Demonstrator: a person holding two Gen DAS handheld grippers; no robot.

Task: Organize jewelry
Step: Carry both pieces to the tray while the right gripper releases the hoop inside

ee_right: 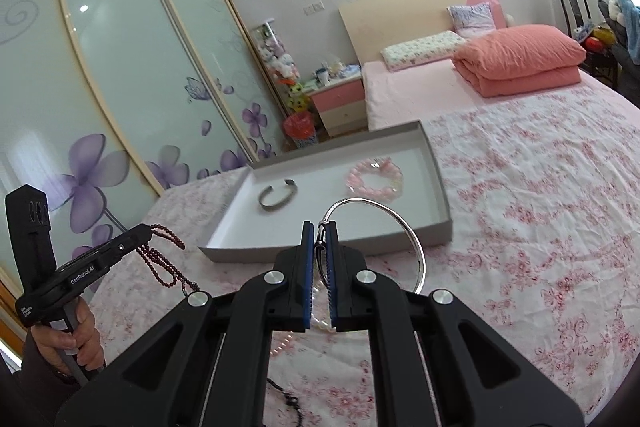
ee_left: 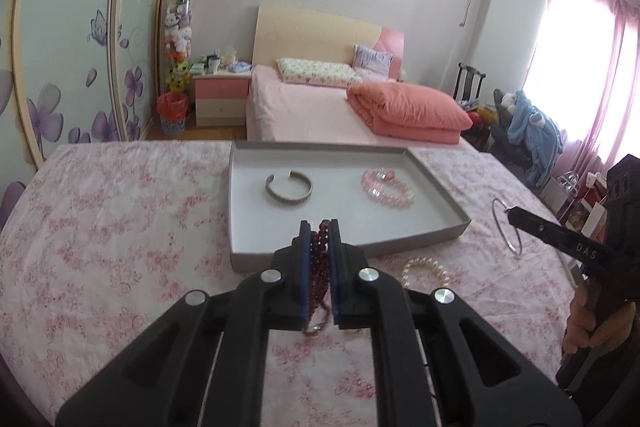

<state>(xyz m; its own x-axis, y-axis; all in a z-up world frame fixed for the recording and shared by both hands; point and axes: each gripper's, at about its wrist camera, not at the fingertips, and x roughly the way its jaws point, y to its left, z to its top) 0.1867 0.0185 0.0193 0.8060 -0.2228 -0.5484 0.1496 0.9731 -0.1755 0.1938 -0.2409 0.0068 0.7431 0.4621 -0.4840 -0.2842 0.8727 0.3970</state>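
Note:
A shallow grey tray lies on the pink floral cloth. In it are a silver cuff bracelet on the left and a pink bead bracelet on the right. My left gripper is shut on a dark red bead strand, held just before the tray's near edge. My right gripper is shut on a thin silver bangle, to the right of the tray's near corner.
A white pearl bracelet lies on the cloth in front of the tray. A pink bead piece and a dark chain lie near the front edge. A bed with an orange quilt stands behind.

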